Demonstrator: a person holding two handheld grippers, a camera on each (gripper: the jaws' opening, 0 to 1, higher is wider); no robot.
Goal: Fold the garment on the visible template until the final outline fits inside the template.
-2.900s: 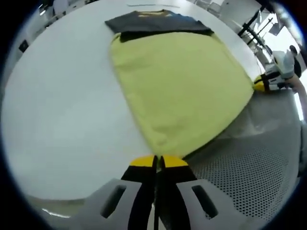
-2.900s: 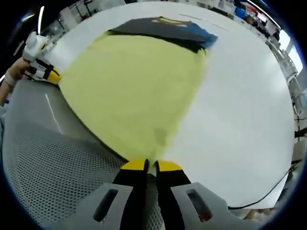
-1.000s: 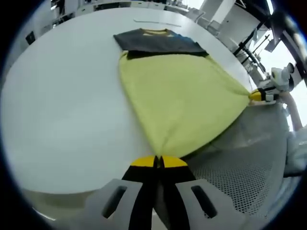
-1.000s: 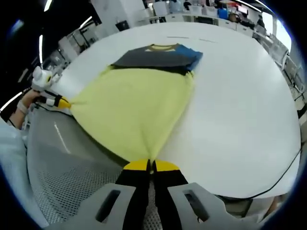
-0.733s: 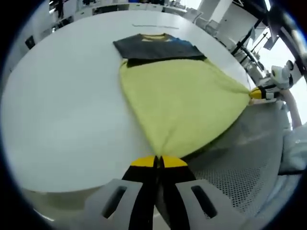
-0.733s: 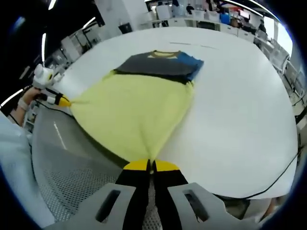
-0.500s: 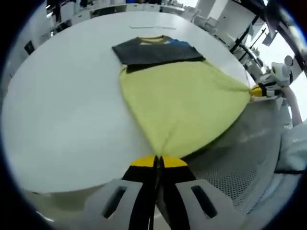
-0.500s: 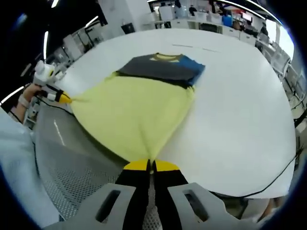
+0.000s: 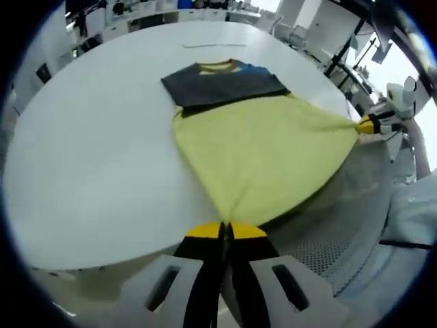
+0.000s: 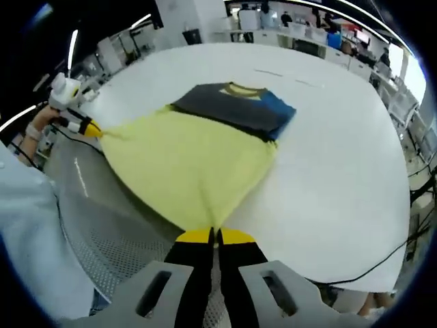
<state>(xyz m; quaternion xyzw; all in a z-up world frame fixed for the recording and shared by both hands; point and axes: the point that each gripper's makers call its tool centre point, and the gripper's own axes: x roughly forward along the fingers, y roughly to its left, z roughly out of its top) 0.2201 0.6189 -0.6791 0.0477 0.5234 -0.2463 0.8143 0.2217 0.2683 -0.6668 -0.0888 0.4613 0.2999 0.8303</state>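
A yellow garment point(image 9: 263, 147) is stretched taut above the white round table point(image 9: 89, 130), its far part lying on the table. Its near edge is held at two corners. My left gripper point(image 9: 225, 230) is shut on one corner; my right gripper point(image 10: 213, 236) is shut on the other. The right gripper also shows at the right edge of the left gripper view point(image 9: 372, 125), the left gripper at the left edge of the right gripper view point(image 10: 87, 128). A folded dark grey, yellow and blue shirt point(image 9: 222, 80) lies beyond the yellow garment point(image 10: 194, 167), touching its far edge.
A grey perforated mesh surface point(image 9: 328, 239) lies under the lifted edge, beside the table point(image 10: 334, 164). A person's pale sleeve point(image 10: 27, 232) fills the lower left of the right gripper view. A thin black cable point(image 10: 382, 263) runs over the table's right edge. Desks and chairs stand far behind.
Both grippers have risen and pulled back, drawing the yellow garment tighter and lifting its near edge; the table and folded shirt look farther away. Both stay shut on the corners.
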